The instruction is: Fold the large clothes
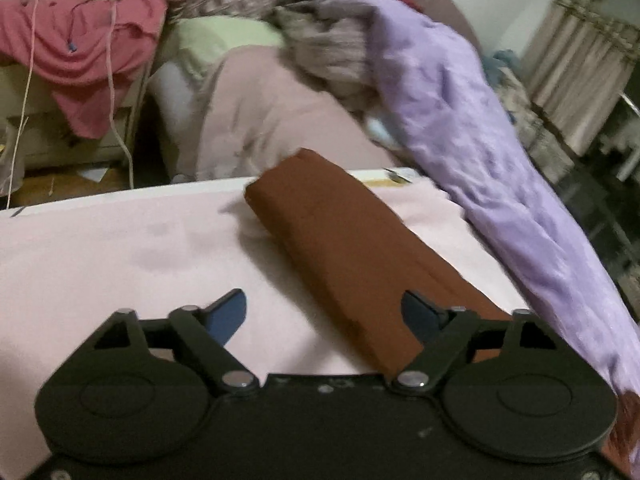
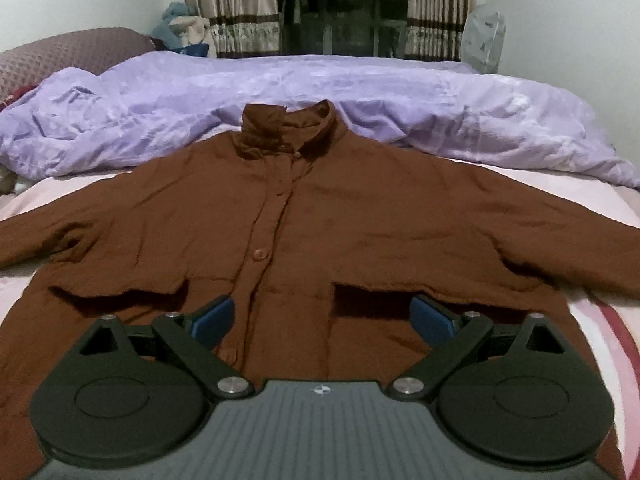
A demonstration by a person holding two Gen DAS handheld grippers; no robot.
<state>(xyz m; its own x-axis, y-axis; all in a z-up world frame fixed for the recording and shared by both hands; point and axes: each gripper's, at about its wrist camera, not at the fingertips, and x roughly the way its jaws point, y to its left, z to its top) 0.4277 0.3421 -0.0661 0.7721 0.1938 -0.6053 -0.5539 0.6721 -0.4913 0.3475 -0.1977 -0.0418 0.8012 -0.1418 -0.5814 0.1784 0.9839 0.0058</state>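
Observation:
A large brown button-up shirt (image 2: 320, 216) lies spread flat, front up, on a pale pink bed sheet (image 2: 592, 200), sleeves out to both sides and collar at the far end. My right gripper (image 2: 322, 316) is open and empty, hovering over the shirt's lower hem near the button placket. In the left wrist view one brown sleeve (image 1: 348, 248) runs away across the sheet (image 1: 120, 256). My left gripper (image 1: 324, 314) is open and empty, just above the sleeve's near part.
A crumpled lilac duvet (image 2: 320, 96) lies along the far side of the bed, also in the left wrist view (image 1: 472, 148). Pillows (image 1: 260, 120), a pink cloth on a bedside cabinet (image 1: 80, 48) and curtains (image 2: 232, 4) surround the bed.

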